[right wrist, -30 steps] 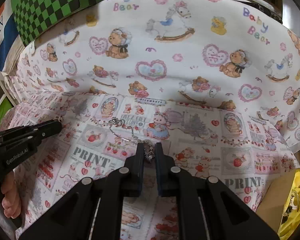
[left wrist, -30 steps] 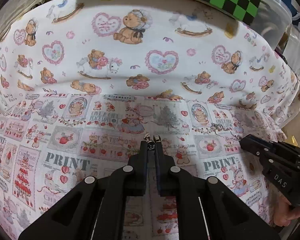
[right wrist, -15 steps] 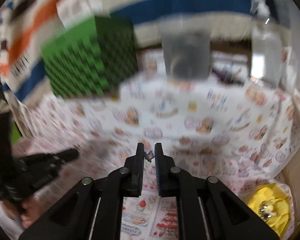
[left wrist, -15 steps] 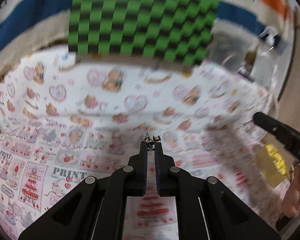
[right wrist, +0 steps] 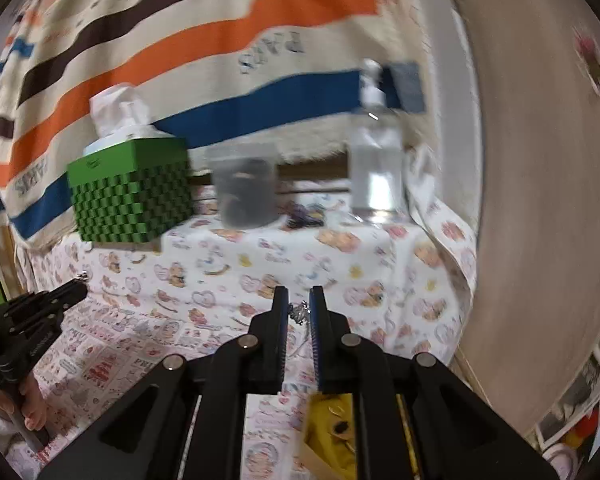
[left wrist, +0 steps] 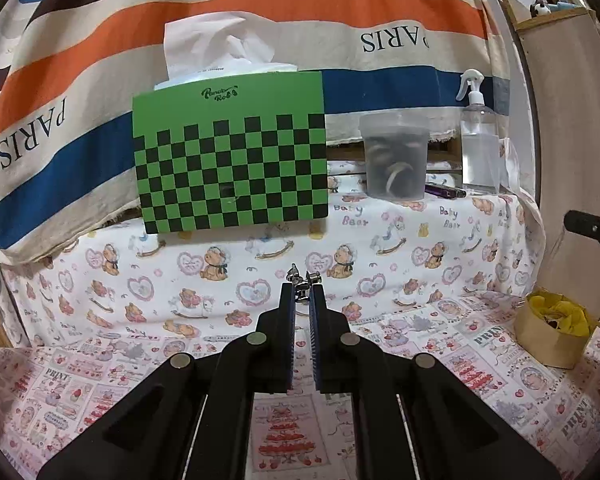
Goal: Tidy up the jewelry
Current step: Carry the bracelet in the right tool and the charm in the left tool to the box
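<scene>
Lifted off printed cloth (left wrist: 100,304) since a second ago: both tools now aimed near level at backdrop, not down at counter. Left tool (left wrist: 300,294) clamped on metal clasp end of jewelry chain (left wrist: 300,280); right tool (right wrist: 299,300) pinching chain's other end (right wrist: 299,314), clear of cloth. Ahead: green checkered tissue box (left wrist: 230,156), plastic jar (left wrist: 394,156), spray bottle (left wrist: 478,140). Yellow-lined box (left wrist: 552,332) at right.

Tissue box (left wrist: 230,152) left of jar (left wrist: 394,156), spray bottle (left wrist: 480,140) right.
</scene>
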Tool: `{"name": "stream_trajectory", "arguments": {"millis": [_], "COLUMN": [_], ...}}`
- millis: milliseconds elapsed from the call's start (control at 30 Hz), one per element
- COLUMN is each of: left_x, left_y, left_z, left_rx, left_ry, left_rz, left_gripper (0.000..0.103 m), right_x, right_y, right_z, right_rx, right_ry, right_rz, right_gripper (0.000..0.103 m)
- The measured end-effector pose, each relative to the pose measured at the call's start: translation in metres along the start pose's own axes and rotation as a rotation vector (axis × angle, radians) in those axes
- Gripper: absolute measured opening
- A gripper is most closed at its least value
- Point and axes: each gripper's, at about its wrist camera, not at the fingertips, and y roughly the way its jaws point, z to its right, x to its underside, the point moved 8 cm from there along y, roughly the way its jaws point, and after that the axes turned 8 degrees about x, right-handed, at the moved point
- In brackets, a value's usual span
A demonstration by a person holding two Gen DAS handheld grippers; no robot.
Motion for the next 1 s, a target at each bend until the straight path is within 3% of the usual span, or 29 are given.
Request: {"name": "stream_trajectory", "arguments": {"millis": [100,233,500,833,1000], "left_x": [-0.005,-0.017,-0.032,-0.033,-0.036], "left_y": [-0.005,-0.005,0.026,0.049,0.048], "left_z": [0.005,0.022,0.103,0.175,0.196], "left_rx": [0.002,0.065,0.230,0.358,0.406], "left_ry": [0.001,-0.069,-0.054,-0.065,-0.051], "left_rz": [-0.001,-0.028,-0.121,-0.193,-0.199], "left_gripper": [0.006,0.006,0.006,0.006,0.006], "right_x": [-0.005,-0.011,-0.009,0.021,0.024], "right_y": [-0.003,-0.006,0.002,0.034,0.035], "right_z": [0.016,0.033,0.059,0.088,0.095], "right_rx": [0.042,0.046,0.030,0.025,-0.007], "right_ry": [0.011,0.071,0.174,0.315,0.363], "right_rz": [0.016,-0.001,-0.082,-0.293,-0.326], "right_gripper": [0.009,0.009,0.010,0.010,0.010]}}
